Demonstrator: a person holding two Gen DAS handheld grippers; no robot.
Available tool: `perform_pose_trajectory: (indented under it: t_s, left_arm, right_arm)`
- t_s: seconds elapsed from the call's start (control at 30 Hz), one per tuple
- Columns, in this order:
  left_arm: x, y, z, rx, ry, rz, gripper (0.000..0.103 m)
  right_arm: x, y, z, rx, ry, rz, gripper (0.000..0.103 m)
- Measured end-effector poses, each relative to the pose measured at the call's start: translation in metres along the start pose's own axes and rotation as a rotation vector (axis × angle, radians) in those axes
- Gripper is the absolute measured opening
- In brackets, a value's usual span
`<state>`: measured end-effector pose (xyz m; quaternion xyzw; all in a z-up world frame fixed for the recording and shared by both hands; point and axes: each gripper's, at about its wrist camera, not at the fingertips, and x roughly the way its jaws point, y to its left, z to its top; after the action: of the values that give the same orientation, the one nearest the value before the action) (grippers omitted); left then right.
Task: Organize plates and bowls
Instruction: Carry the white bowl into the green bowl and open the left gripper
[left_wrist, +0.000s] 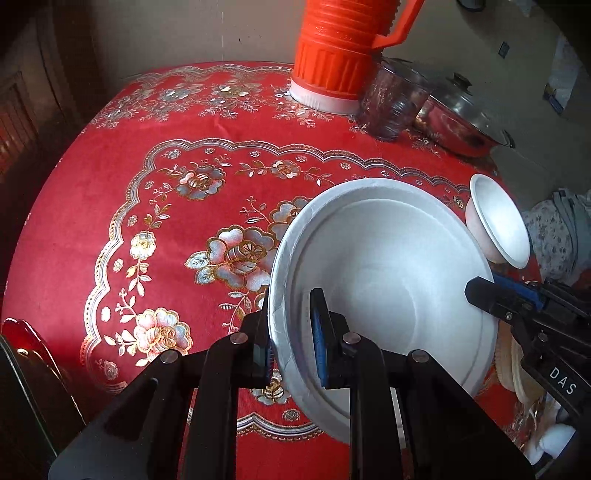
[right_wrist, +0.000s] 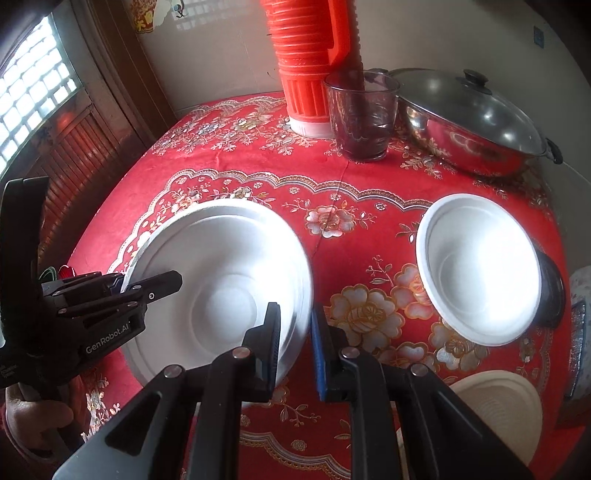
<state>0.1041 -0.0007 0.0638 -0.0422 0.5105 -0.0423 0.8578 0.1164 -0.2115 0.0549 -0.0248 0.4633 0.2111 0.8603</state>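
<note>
Black fingers with blue pads fill the foreground of each wrist view. Between the pads of the left hand-held gripper (left_wrist: 291, 354), the near left rim of a large white foam plate (left_wrist: 384, 273) is pinched; the jaws are closed down to the thickness of the rim. Opposite it, the right hand-held gripper (right_wrist: 295, 347) is clamped in the same way on the plate's right rim, so the plate is held from both sides and is seen tilted above the desk (left_wrist: 155, 184), which is covered by a red cloth with a floral pattern. In the left wrist view, the right hand-held gripper is seen entering from the right, its tip lying over the plate's edge.

Right of the right hand-held gripper and apart from the plate, a white foam bowl (right_wrist: 480, 269) is seen resting tilted, leaning on a dark object behind it. Just right of that gripper's fingers, at the near desk edge, a cream ribbed plate (right_wrist: 502, 406) is partly visible.

Beyond both grippers, at the far edge of the desk, an orange thermos jug (right_wrist: 314, 62) is stood, with a clear glass tumbler (right_wrist: 364, 114) just beside it on the right and a steel pot with a glass lid (right_wrist: 476, 122) further right.
</note>
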Motion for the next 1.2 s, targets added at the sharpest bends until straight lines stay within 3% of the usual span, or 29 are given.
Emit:
perform_pose_trajectory:
  t_s: [0.77, 1.2]
  left_arm:
    - [-0.087, 0.061, -0.051, -0.024, -0.135, 0.041, 0.017]
    - [-0.118, 0.112, -0.074, -0.09, -0.197, 0.084, 0.017]
  right_arm:
    - [-0.05, 0.087, -0.028, -0.116, -0.068, 0.061, 0.016]
    - [-0.048, 0.139, -0.024, -0.194, -0.074, 0.12, 0.017]
